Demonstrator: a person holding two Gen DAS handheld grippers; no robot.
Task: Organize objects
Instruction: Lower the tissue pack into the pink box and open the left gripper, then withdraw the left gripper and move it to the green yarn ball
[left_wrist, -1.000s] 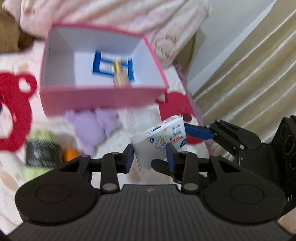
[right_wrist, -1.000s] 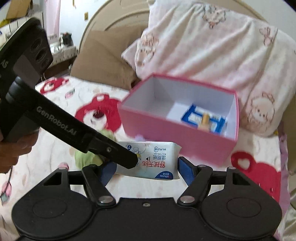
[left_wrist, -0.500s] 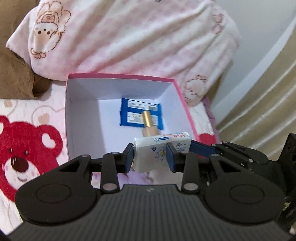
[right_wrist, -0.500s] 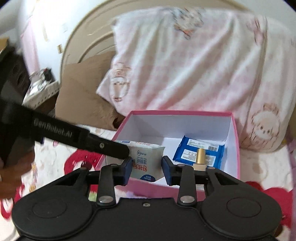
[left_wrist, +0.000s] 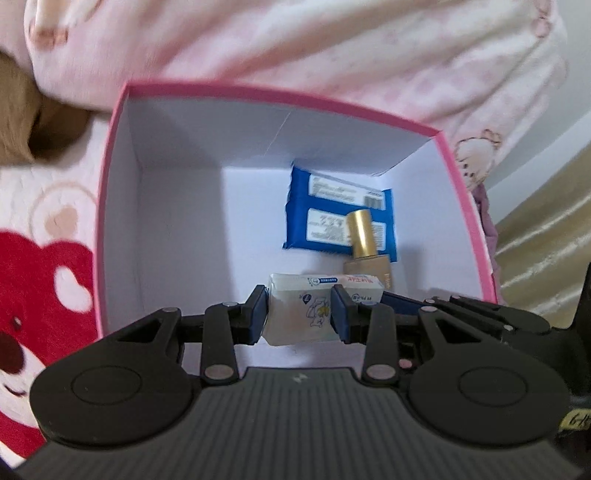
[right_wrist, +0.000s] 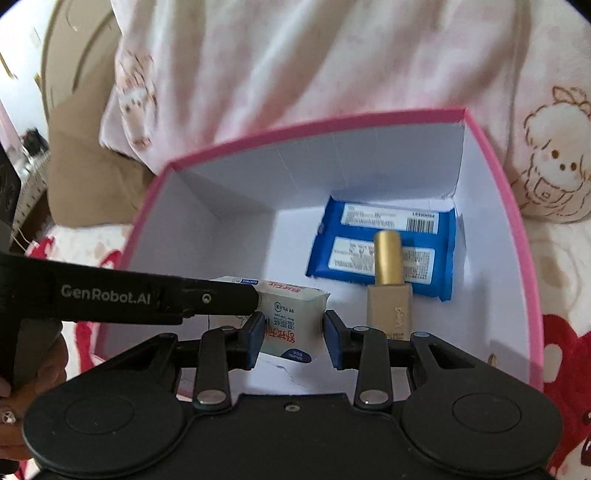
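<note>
A white wet-wipes pack (left_wrist: 295, 295) (right_wrist: 291, 321) hangs just inside the open pink box (left_wrist: 295, 96) (right_wrist: 517, 221), above its white floor. My left gripper (left_wrist: 298, 317) is shut on one end of the pack. My right gripper (right_wrist: 291, 338) is shut on the other end, its blue pads pressing the pack's sides. The left gripper's black finger (right_wrist: 221, 299) reaches in from the left in the right wrist view. A blue wipes packet (left_wrist: 332, 206) (right_wrist: 447, 240) lies at the box's far right corner, with a gold-capped foundation bottle (left_wrist: 364, 232) (right_wrist: 388, 258) lying on it.
A pink patterned pillow (left_wrist: 295, 44) (right_wrist: 295, 74) leans behind the box and a brown cushion (left_wrist: 22, 122) (right_wrist: 85, 177) sits far left. The bedspread with red bears (left_wrist: 44, 266) surrounds the box. A gold curtain (left_wrist: 546, 229) hangs right. A person's hand (right_wrist: 33, 373) holds the left gripper.
Both grippers carried the white pack from over the bedspread forward and down into the pink box. The right gripper's jaws, wide a second ago, closed onto the pack.
</note>
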